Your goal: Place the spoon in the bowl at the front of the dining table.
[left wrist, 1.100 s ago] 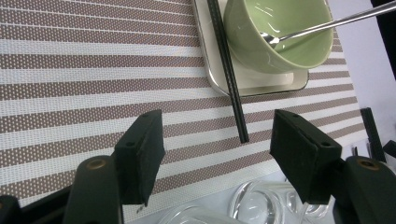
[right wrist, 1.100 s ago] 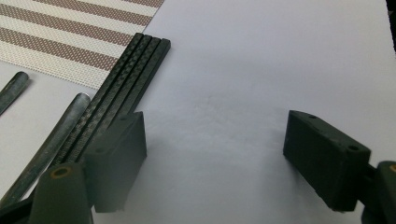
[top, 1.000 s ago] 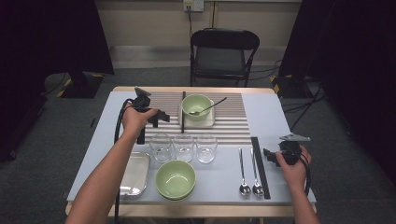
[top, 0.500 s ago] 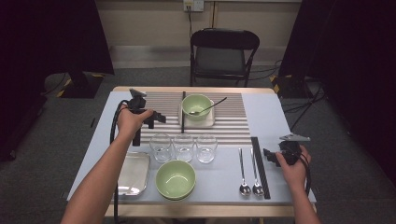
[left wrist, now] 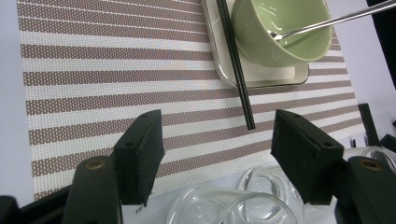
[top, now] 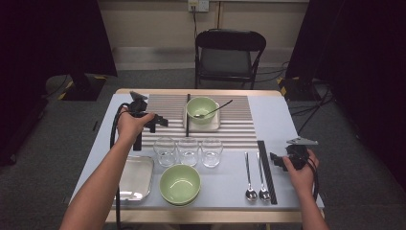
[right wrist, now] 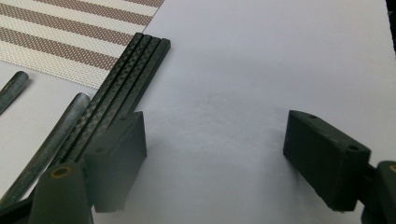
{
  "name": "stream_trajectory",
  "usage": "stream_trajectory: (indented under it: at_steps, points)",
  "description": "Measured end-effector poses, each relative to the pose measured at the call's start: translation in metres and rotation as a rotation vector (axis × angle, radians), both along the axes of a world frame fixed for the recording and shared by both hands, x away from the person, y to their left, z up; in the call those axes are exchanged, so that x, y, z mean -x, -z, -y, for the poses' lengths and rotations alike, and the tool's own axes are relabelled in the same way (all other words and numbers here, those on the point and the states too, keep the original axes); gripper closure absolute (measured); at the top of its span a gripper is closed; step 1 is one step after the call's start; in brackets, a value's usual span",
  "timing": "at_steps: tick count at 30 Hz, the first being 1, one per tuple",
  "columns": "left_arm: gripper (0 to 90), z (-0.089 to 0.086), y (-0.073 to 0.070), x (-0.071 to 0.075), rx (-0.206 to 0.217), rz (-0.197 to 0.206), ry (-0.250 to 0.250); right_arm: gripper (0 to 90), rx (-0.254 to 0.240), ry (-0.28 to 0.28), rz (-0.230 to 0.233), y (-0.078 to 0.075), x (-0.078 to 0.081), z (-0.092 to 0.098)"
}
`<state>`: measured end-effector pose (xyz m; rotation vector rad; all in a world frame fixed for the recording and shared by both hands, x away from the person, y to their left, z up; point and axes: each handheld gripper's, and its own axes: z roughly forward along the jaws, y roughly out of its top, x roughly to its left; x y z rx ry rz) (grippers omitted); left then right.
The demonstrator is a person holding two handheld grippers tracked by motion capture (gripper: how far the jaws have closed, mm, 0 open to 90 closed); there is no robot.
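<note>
High view: glasses (top: pixel 188 152) beside striped mat (top: pixel 168 132)

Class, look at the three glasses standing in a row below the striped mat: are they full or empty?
Empty. The three glasses stand upright and look clear through, with no liquid line in the high view; the left gripper view shows their bare bottoms.

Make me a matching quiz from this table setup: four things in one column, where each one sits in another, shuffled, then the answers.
Things:
1. spoon with its bowl end inside a bowl
2. metal tray
3. three glasses
4. pair of spoons

Places:
A. in a row just below the striped mat
B. in the far green bowl
C. near left corner
D. beside the black chopsticks, near right

Pairs: 1-B, 2-C, 3-A, 4-D
</note>
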<state>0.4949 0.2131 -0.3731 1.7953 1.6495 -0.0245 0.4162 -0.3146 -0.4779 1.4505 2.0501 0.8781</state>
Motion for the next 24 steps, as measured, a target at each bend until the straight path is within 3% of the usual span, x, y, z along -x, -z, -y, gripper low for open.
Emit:
stream_trajectory:
  at_steps: [24]
  points:
    - [33.3,-0.0019,-0.0037,0.0067,-0.009,0.017,0.011,20.2,-0.004,0.001,-0.002,-0.0001,-0.0001,0.0001]
